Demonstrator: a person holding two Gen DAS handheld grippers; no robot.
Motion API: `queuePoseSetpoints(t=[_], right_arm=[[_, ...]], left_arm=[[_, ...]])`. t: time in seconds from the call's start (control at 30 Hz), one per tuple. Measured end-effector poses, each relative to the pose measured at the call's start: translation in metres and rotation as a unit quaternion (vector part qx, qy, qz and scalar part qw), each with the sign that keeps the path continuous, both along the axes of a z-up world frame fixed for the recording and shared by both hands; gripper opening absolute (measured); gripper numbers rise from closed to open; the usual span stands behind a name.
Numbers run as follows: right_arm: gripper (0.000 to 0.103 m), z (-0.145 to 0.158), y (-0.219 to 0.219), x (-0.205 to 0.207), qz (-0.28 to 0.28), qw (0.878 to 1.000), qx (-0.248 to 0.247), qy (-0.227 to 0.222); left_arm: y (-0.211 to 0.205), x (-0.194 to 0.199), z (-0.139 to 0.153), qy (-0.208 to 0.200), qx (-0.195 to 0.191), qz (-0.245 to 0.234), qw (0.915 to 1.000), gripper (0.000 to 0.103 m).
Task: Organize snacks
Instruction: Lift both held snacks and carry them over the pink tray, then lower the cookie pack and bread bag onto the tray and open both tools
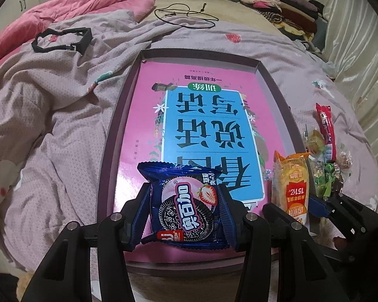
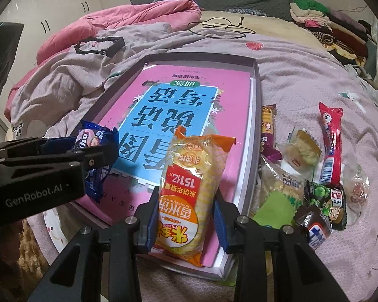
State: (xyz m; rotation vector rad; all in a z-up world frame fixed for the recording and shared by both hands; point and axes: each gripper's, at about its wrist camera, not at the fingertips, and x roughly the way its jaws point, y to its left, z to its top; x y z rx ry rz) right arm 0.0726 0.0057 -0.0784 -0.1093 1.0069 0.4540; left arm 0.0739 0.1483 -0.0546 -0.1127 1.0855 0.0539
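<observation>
My left gripper is shut on a blue strawberry Oreo packet and holds it over the near end of a shallow box lined with a pink and blue book cover. My right gripper is shut on an orange rice cracker packet, held over the box's near right part. The Oreo packet and left gripper show at left in the right wrist view; the cracker packet shows at right in the left wrist view.
Several loose snacks lie on the bedspread right of the box: a red stick packet, a cake packet, a green pea packet, a purple biscuit packet. A black frame, a cable, a pink quilt and folded clothes lie farther back.
</observation>
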Motion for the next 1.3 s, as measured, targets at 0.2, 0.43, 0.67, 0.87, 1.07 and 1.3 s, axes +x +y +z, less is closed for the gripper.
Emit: queuePoseSetpoints(t=[0.2, 0.43, 0.67, 0.87, 1.07, 1.3], right_arm=[[0.038, -0.001, 0.002, -0.001, 0.003, 1.000, 0.001, 0.004], [0.042, -0.001, 0.003, -0.003, 0.010, 1.000, -0.001, 0.000], [0.057, 0.002, 0.004, -0.006, 0.014, 1.000, 0.005, -0.005], [0.059, 0.007, -0.002, -0.009, 0.012, 1.000, 0.015, -0.010], [0.063, 0.013, -0.006, -0.011, 0.008, 1.000, 0.018, -0.020], [0.066, 0.021, -0.013, -0.014, 0.002, 0.999, 0.024, -0.037]], left_arm=[[-0.002, -0.001, -0.003, 0.005, 0.005, -0.004, 1.0000, 0.053], [-0.003, -0.001, -0.005, 0.010, 0.007, -0.001, 0.9999, 0.053], [-0.003, -0.001, -0.003, 0.008, 0.010, 0.001, 0.9999, 0.053], [0.000, -0.002, -0.002, 0.007, 0.011, 0.007, 0.9999, 0.053], [0.001, -0.002, 0.002, 0.004, 0.014, 0.010, 0.9998, 0.053], [0.000, -0.003, 0.007, -0.001, 0.012, 0.010, 0.9999, 0.059]])
